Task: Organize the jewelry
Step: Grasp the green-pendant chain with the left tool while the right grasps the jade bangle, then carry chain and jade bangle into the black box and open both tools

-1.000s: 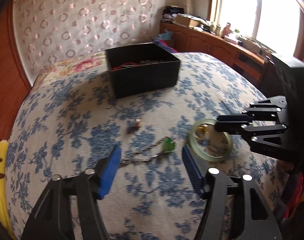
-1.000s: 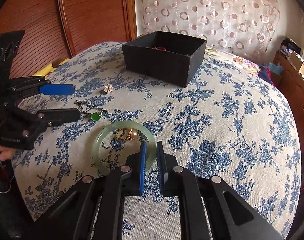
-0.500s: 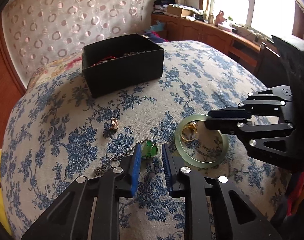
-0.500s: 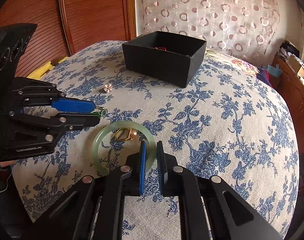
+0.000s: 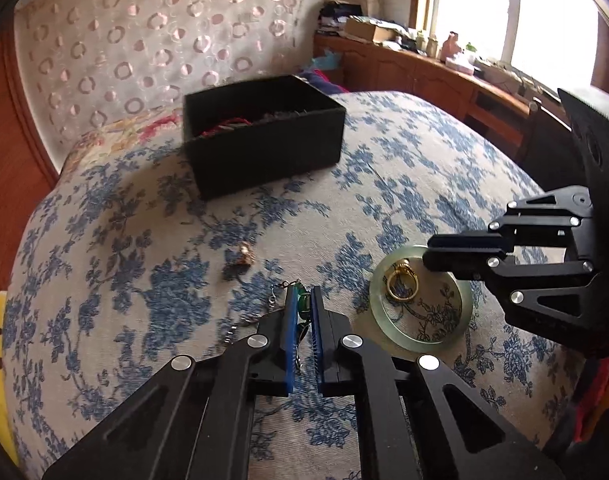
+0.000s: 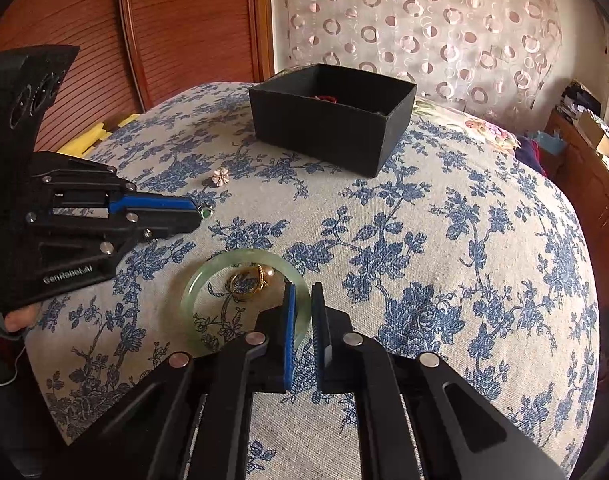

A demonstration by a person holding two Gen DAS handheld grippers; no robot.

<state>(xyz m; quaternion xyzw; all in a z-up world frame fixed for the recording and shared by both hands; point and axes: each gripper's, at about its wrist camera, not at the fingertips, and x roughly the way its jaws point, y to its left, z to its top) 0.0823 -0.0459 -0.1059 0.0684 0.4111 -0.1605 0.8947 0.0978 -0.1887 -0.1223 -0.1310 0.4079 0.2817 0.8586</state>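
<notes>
Green pendant (image 5: 303,302) now pinched by left hand-held gripper (image 5: 303,300) (previously open)

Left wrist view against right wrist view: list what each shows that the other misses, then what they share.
Left wrist only: the window, and the chain trailing from the green pendant that the left gripper pinches. Right wrist only: the wooden panel and yellow foam. Both: the black box, jade bangle, gold rings, small flower piece.

Open cloth btwn black box (image 6: 332,120) & bangle (image 6: 244,300); only flower earring (image 6: 220,176) nearby, prob off path.
</notes>
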